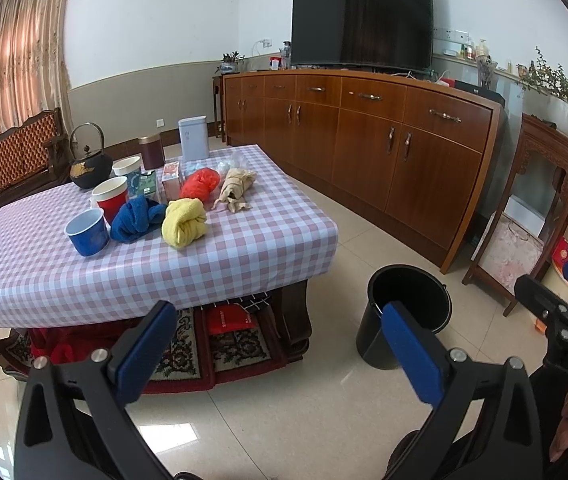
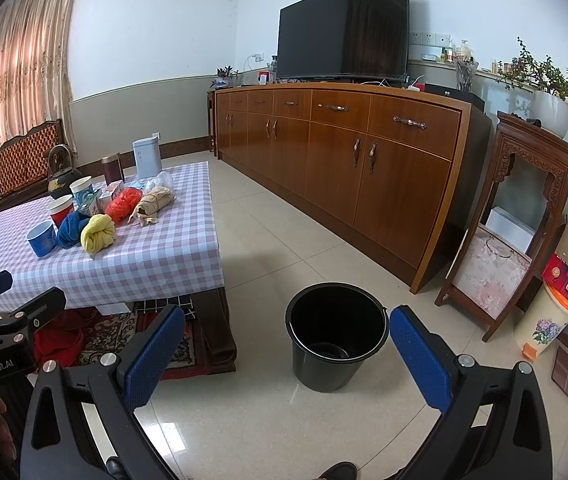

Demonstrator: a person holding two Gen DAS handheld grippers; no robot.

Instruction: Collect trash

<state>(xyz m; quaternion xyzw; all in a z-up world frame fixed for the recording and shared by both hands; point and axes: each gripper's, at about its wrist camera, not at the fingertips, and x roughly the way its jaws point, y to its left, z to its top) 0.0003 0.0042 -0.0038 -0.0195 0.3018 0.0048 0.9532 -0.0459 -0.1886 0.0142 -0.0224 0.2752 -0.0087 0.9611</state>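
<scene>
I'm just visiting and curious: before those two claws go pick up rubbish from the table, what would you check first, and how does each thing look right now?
1. Left gripper open and holding nothing: ok.
2. Right gripper open and holding nothing: ok.
3. Bucket upright on the floor beside the table, mouth clear: ok.
4. Room in the bucket: ok, only its dark bottom shows.
5. Rubbish within reach: not ok, both grippers hang over the floor, short of the table.
6. Which items are rubbish: cannot tell for sure; the crumpled brown paper looks likely, the cups and yellow cloth may not be.
</scene>
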